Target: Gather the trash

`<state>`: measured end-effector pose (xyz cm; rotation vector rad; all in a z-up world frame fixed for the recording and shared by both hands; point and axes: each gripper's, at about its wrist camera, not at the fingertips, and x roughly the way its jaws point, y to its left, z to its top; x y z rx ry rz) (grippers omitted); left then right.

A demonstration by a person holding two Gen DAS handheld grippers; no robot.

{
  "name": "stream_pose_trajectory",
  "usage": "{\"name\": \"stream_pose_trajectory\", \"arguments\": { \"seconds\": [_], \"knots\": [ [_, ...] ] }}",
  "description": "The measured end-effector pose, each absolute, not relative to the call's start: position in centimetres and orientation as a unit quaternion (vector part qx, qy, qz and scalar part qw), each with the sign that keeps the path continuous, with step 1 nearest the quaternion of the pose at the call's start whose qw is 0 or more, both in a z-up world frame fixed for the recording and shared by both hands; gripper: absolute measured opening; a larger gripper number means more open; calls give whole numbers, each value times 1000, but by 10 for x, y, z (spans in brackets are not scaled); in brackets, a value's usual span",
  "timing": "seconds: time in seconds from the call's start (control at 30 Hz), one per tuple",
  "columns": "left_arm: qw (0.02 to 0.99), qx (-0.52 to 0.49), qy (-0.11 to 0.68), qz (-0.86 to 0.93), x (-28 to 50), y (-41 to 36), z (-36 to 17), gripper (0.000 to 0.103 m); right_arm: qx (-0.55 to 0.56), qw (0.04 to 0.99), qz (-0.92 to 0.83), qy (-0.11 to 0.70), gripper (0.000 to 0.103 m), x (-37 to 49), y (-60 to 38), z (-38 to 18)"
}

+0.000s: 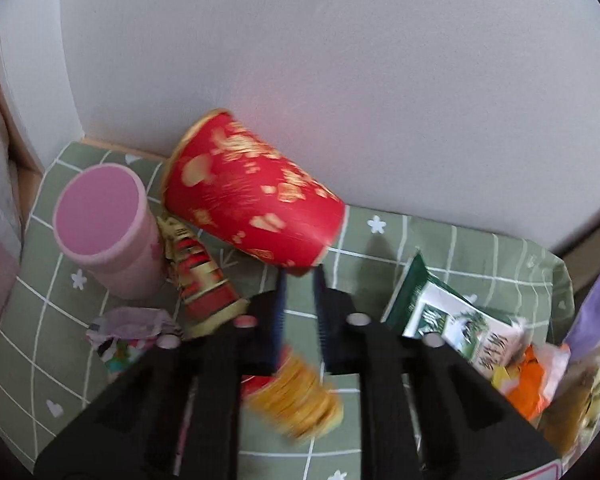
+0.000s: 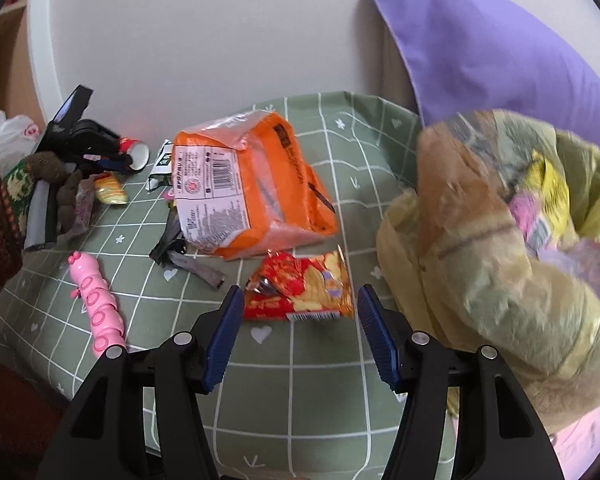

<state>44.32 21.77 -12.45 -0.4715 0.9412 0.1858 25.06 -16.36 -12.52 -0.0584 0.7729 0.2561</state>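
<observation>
A red paper cup with gold print [image 1: 252,196] lies on its side at the back of the green grid-patterned tablecloth [image 1: 60,364], against the white wall [image 1: 300,60]. The left gripper [image 1: 300,274] has its blue pads clamped on the cup's rim. An upright pink paper cup [image 1: 108,236] stands just beside it, so two cups show, with a crumpled red-and-gold wrapper [image 1: 202,280] between them. The right gripper [image 2: 300,298] hangs with jaws wide apart, nothing between the pads, above a red-and-yellow snack packet [image 2: 304,286]. One orange plastic package [image 2: 252,184] lies beyond it. A yellowish plastic bag [image 2: 500,264] crowds the cloth's right edge; bare cloth lies below the jaws.
</observation>
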Motion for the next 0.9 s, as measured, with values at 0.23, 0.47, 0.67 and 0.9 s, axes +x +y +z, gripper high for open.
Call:
{"name": "stream_pose_trajectory", "arguments": {
  "seconds": [0.23,0.47,0.67,0.9],
  "knots": [
    [887,-224,404,25,393,215,-100,22,-1,916,155,370,56,262,-157,-121],
    [907,-183,376,55,337,248,-78,43,-30,910,277,306,56,310,-78,-71],
    [906,-188,368,94,305,285,-77,51,-133,862,404,277,56,376,50,-61],
    [896,-207,382,89,270,303,-93,53,-278,793,445,310,56,435,162,-111]
  ]
}}
